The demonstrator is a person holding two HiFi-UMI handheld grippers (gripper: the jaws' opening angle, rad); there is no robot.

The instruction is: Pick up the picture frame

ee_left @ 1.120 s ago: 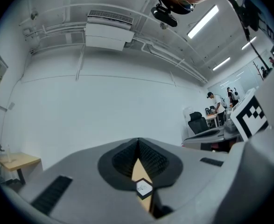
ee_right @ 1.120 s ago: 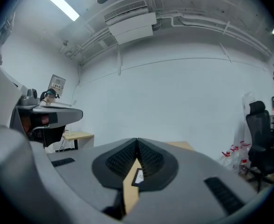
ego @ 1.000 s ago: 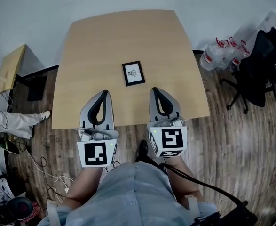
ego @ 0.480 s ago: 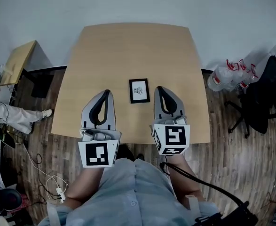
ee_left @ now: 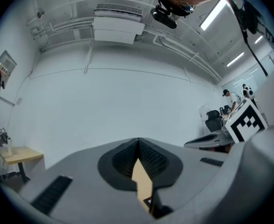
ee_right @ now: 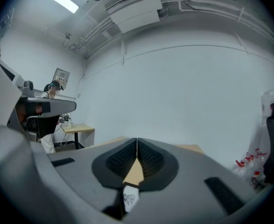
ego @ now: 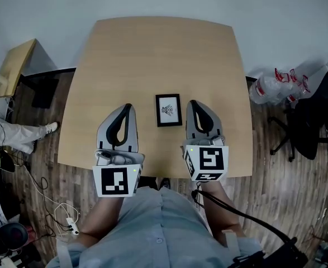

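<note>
Nearest, the left gripper [ego: 126,107] and the right gripper [ego: 194,103] hang over the near part of the table [ego: 152,49], each with jaws pressed together and holding nothing. Between the 2 tips, closer to the right one, the picture frame [ego: 169,110] lies flat, untouched. This looks like the approach; next, a gripper needs to open and straddle a frame edge.

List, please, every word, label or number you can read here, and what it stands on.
No text is readable.
Picture frame: small dark print, too small to read.
Cubes on the left gripper and right gripper: black-and-white square markers, no letters.
Bottles: red labels, too blurred.
</note>
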